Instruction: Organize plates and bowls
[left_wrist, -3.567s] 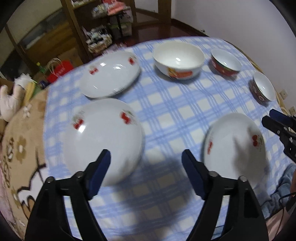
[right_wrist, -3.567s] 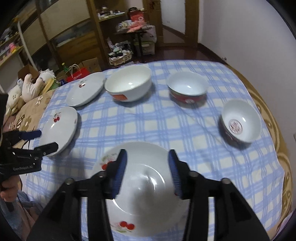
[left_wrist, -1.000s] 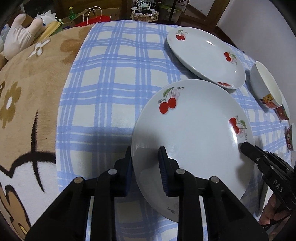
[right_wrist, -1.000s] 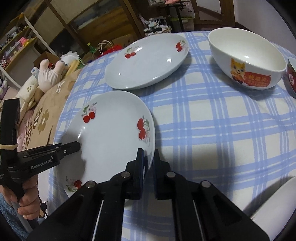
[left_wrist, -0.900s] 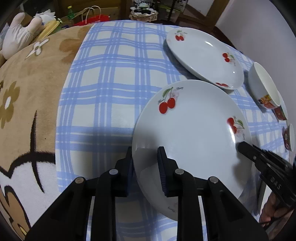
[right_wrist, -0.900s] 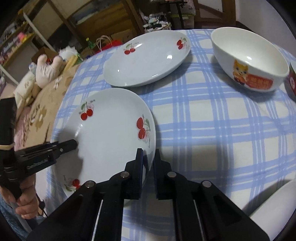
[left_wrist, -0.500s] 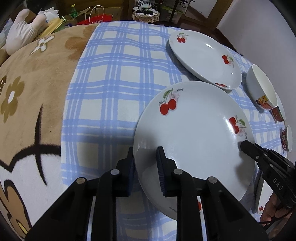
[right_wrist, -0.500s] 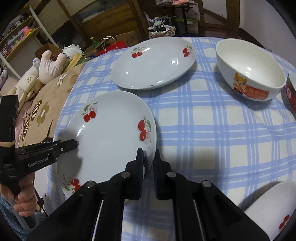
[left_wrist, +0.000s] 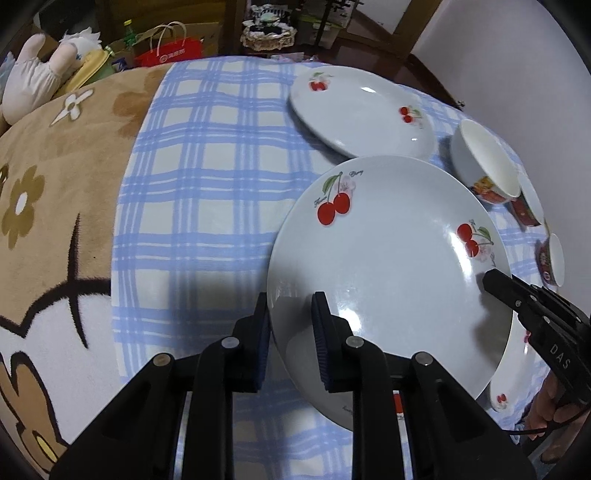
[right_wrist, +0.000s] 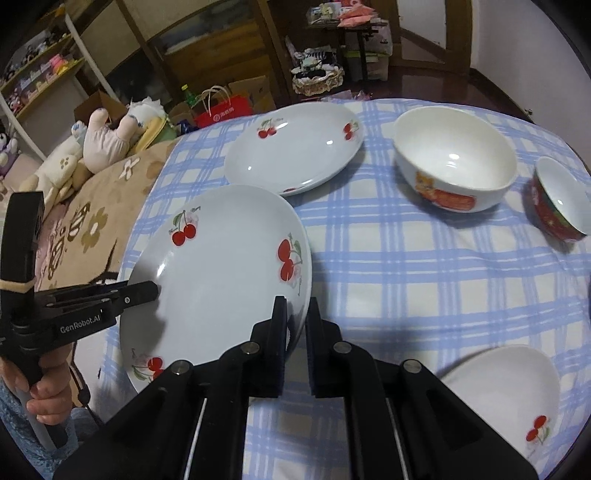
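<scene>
Left wrist view: left claw (left_wrist: 290, 332) and right claw (right_wrist: 296, 325) each clamp the cherry plate's (left_wrist: 388, 266) rim (opposite edges).

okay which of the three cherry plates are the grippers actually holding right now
The middle cherry plate: left gripper and right gripper clamp its opposite rims. The far plate and near plate lie untouched.
</scene>
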